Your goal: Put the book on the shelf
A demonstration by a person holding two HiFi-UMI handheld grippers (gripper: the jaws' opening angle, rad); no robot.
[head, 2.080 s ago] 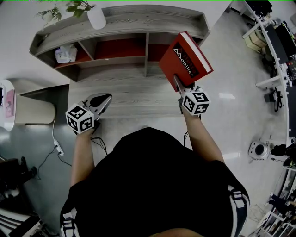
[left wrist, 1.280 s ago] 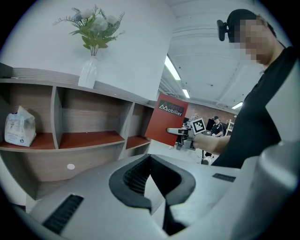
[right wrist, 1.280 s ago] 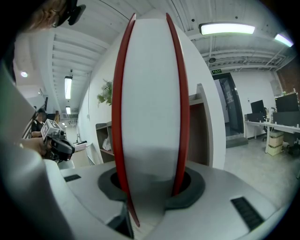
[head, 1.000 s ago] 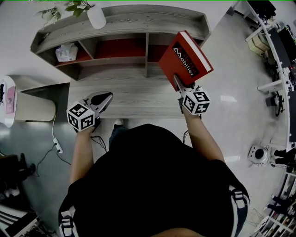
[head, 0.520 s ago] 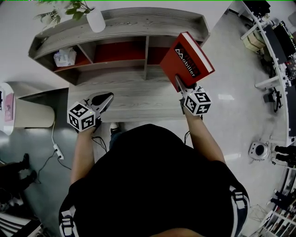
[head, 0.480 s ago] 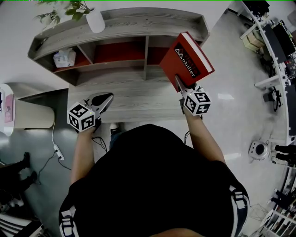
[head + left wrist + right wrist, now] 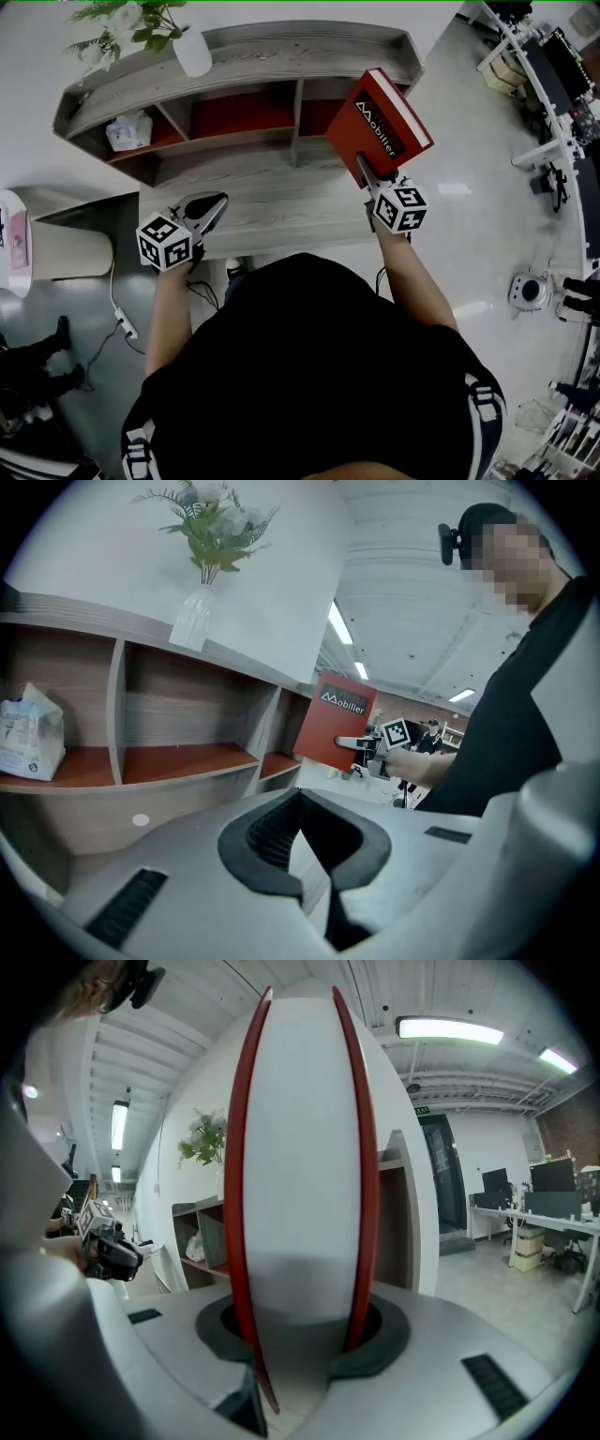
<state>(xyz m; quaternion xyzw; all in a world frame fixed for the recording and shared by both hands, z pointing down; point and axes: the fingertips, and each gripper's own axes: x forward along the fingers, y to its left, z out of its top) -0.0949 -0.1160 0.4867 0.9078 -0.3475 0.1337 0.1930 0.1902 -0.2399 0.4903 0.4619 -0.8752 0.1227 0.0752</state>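
A red hardcover book (image 7: 380, 127) with white lettering is held upright in my right gripper (image 7: 367, 174), in front of the right compartment of the grey wooden shelf (image 7: 253, 178). In the right gripper view the book (image 7: 300, 1147) fills the middle, its white page edge facing the camera, and the right gripper (image 7: 300, 1330) is shut on its lower end. My left gripper (image 7: 216, 201) hovers low over the shelf's front board at the left, shut and holding nothing. The left gripper view shows its jaws (image 7: 300, 794) meeting at the tip, with the book (image 7: 337, 728) far off to the right.
A white vase with a plant (image 7: 192, 52) stands on the shelf top. A white tissue pack (image 7: 128, 131) lies in the left compartment; the middle compartment (image 7: 239, 112) shows only its red board. A beige bin (image 7: 66, 248) and a cable (image 7: 122, 319) lie at the left.
The book and both grippers keep nearly the same places. The view has drifted slightly, and a foot now shows under the shelf's front edge.
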